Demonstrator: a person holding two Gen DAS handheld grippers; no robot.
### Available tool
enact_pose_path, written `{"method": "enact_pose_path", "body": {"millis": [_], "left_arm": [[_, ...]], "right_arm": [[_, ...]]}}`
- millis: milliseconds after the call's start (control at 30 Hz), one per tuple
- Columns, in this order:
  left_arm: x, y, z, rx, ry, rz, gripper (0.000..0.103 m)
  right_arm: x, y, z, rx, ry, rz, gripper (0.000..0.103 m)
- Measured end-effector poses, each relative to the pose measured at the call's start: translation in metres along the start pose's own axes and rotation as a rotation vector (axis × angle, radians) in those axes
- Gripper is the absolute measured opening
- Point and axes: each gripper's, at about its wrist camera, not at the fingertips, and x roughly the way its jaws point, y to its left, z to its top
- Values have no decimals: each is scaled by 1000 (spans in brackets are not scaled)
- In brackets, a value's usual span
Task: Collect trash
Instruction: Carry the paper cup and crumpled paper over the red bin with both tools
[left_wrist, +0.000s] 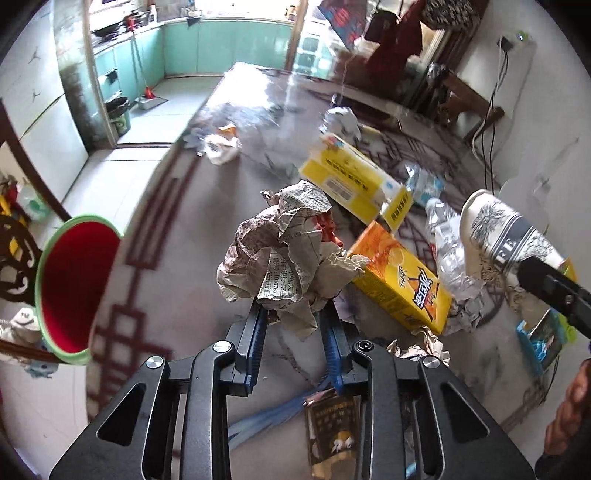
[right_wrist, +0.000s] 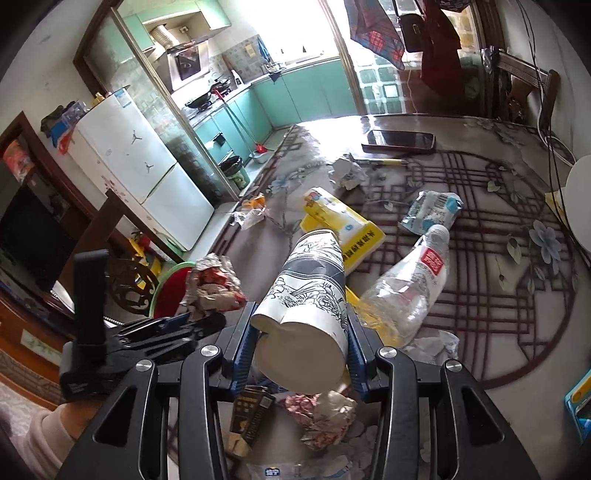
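My left gripper (left_wrist: 293, 317) is shut on a crumpled newspaper ball (left_wrist: 284, 243) and holds it above the table; it also shows in the right wrist view (right_wrist: 212, 291). My right gripper (right_wrist: 301, 328) is shut on a printed paper cup (right_wrist: 306, 295), lying sideways between the pads; the cup also shows in the left wrist view (left_wrist: 506, 229). A red bin with a green rim (left_wrist: 70, 284) stands off the table's left edge. Yellow boxes (left_wrist: 354, 181) (left_wrist: 402, 280), a crushed plastic bottle (right_wrist: 410, 284) and crumpled paper (right_wrist: 347, 171) lie on the table.
A phone (right_wrist: 399, 141) and a pen (right_wrist: 380, 161) lie at the far side of the patterned table (right_wrist: 480, 266). A dark packet (left_wrist: 332, 428) and more paper scraps (right_wrist: 321, 417) lie under the grippers. A dark wooden chair (right_wrist: 125, 280) stands left of the table, beside the bin.
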Motion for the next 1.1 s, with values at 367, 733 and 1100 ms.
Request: {"method": "enact_pose_path", "body": {"millis": [367,733,1100], "left_arm": [[-27,65,-1,-52,-55,60,28],[-30,120,12,-84,-60,70,29],[-29,176,22,-99,-60,79,29]], "right_arm": [[9,51,11,-67,-15,11,41],[25,100,21,-95,-26,9,41],[65,156,32,-139,-5,23,41]]}}
